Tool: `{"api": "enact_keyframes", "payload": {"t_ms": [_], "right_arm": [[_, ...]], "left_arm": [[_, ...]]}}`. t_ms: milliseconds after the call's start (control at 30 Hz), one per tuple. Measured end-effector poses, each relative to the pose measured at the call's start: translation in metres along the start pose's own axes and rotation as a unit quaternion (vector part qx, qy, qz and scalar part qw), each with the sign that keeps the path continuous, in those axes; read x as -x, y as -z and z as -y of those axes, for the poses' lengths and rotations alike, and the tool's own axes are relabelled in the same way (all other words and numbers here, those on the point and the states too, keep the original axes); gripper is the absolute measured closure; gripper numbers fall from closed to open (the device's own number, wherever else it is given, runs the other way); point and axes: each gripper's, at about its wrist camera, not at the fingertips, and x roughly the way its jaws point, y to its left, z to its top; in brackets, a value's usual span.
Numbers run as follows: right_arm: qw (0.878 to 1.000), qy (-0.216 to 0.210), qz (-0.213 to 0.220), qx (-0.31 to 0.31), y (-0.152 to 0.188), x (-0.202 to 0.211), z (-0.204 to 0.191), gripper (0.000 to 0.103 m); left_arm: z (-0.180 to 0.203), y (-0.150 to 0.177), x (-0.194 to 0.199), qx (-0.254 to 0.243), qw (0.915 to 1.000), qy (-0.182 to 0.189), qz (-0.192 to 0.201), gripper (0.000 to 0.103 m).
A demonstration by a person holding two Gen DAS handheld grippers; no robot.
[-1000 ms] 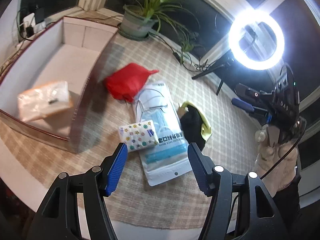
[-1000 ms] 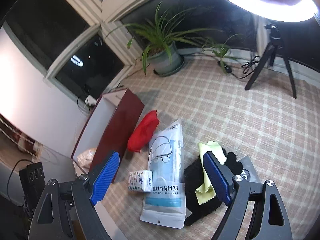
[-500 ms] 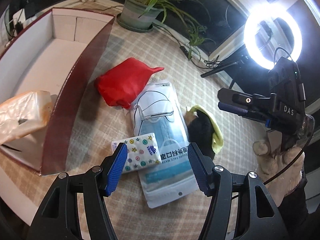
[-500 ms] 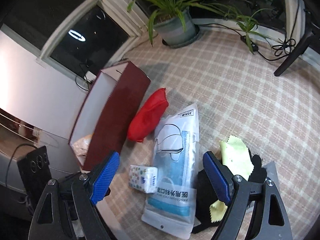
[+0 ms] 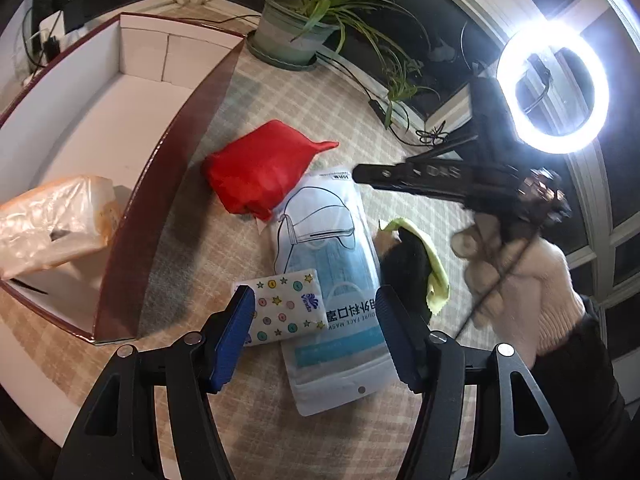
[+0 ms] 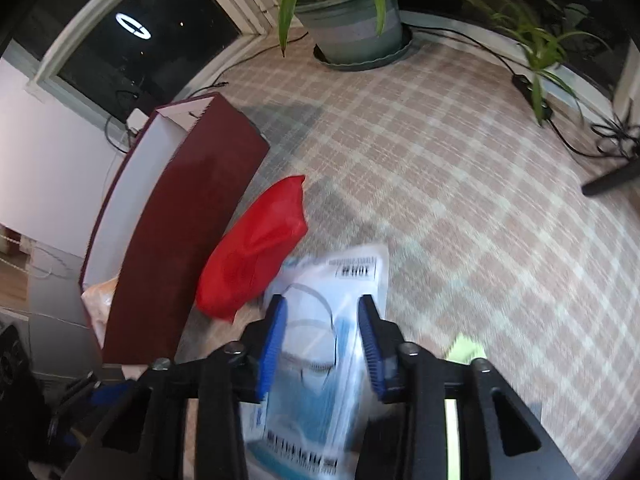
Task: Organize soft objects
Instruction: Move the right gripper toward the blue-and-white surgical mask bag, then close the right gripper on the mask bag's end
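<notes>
Directly under the right gripper (image 6: 322, 342) lies the one face-mask packet (image 5: 334, 276); its jaws have just been closing, half-narrowed, pads astride the packet, contact unclear through blur. Left gripper (image 5: 316, 336) hovers wide, empty, over one tissue pack (image 5: 286, 306). One red pouch (image 5: 260, 170), one maroon box (image 5: 132, 92).

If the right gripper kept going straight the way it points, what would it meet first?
Most likely the face mask pack, which lies framed between the right gripper's narrowed fingers. Blur hides how close it is and whether they already touch it.
</notes>
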Motion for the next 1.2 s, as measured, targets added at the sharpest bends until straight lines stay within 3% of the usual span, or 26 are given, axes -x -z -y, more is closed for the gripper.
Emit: {"api": "enact_keyframes", "payload": {"t_ms": [433,567,800,1200], "right_arm": [[0.997,0.043,-0.057,0.036,-0.054,-0.064,0.004,0.074],[0.996,0.022,-0.079,0.021,-0.059,-0.072,0.017,0.074],[0.993,-0.021,-0.115,0.029,-0.043,-0.065,0.023,0.074],[0.981,-0.002,-0.158,0.111,0.020,-0.053,-0.004,0.074]], "left_arm": [[-0.008,0.006,0.018,0.022,0.9996,-0.007,0.014,0.041],[-0.012,0.009,0.016,0.031,0.9994,-0.009,0.012,0.041],[-0.015,0.014,0.012,0.037,0.9992,-0.010,0.008,0.041],[-0.016,0.049,0.008,0.025,0.9993,-0.009,-0.028,0.041]]}}
